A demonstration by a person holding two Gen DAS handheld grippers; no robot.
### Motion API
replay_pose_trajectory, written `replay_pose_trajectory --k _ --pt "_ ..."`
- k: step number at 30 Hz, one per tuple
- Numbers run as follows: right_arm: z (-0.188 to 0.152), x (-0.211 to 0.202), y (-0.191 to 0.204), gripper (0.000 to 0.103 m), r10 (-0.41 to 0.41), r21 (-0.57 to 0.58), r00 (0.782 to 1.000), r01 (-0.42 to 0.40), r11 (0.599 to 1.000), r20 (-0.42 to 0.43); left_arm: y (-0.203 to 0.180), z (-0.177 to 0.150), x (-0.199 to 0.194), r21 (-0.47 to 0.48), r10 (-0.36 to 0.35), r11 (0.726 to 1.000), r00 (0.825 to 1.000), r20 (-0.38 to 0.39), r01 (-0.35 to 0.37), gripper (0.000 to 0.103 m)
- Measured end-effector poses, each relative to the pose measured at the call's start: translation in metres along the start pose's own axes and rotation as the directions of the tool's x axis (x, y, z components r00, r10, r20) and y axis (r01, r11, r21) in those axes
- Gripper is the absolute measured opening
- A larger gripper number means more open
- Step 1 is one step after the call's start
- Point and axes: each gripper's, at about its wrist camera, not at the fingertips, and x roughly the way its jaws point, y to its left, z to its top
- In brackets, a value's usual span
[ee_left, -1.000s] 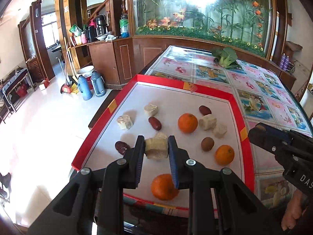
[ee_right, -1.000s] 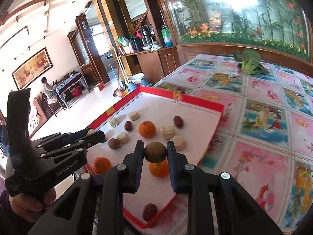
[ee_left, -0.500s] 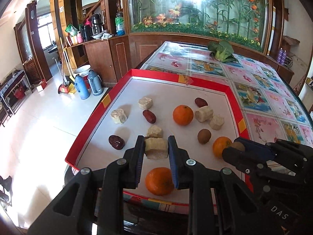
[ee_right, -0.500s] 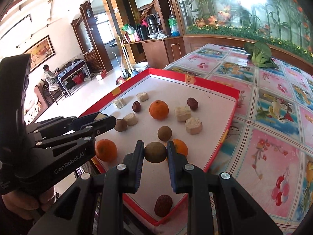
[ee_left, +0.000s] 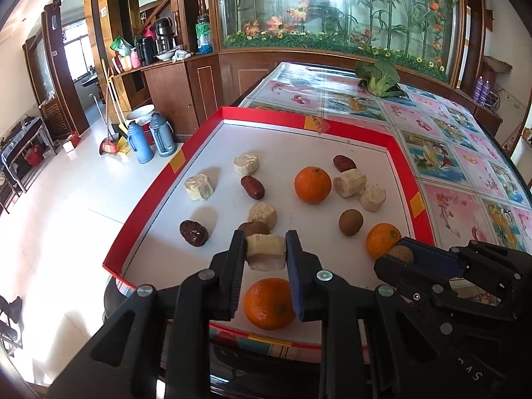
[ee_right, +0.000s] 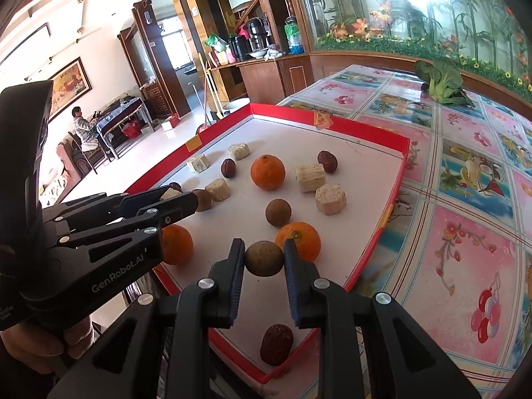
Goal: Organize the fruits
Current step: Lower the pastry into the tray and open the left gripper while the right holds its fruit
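Observation:
A red-rimmed white tray (ee_left: 405, 166) holds oranges, red dates, pale fruit chunks and a brown round fruit (ee_left: 350, 221). My left gripper (ee_left: 266, 254) is shut on a pale fruit chunk (ee_left: 266, 255), held above the tray's near edge over an orange (ee_left: 268, 303). My right gripper (ee_right: 264, 259) is shut on a brown round fruit (ee_right: 264, 258), held above the tray's near right part beside an orange (ee_right: 301, 240). The right gripper also shows in the left wrist view (ee_left: 404, 256), and the left gripper in the right wrist view (ee_right: 176, 199).
The tray lies on a table with a patterned cloth (ee_right: 465, 199). A leafy green vegetable (ee_left: 379, 78) lies at the table's far end. A red date (ee_right: 276, 344) lies in the tray's near corner. The floor drops off left of the tray.
Both grippers have drawn back and risen slightly with their fruit still held. The right gripper has come closer to the left one over the tray's near right part.

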Motion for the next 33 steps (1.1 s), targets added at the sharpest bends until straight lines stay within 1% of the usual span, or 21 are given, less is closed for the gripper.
replay_pose_trajectory --k 16,27,33 --pt "0.0 0.002 0.001 0.022 -0.007 0.0 1.0 0.007 1.0 0.005 0.001 -0.005 0.011 -0.002 0.003 1.0 1.0 -0.028 -0.003 0.026" --pt "-0.002 0.005 0.012 0.023 -0.03 -0.054 1.0 0.031 0.998 0.009 -0.002 -0.005 0.013 0.002 0.003 1.0 0.999 -0.034 -0.003 0.027" --pt "-0.005 0.005 0.015 0.023 -0.011 -0.07 1.0 0.01 0.998 -0.006 -0.003 -0.006 0.013 0.011 0.005 1.0 0.999 -0.034 -0.005 0.027"
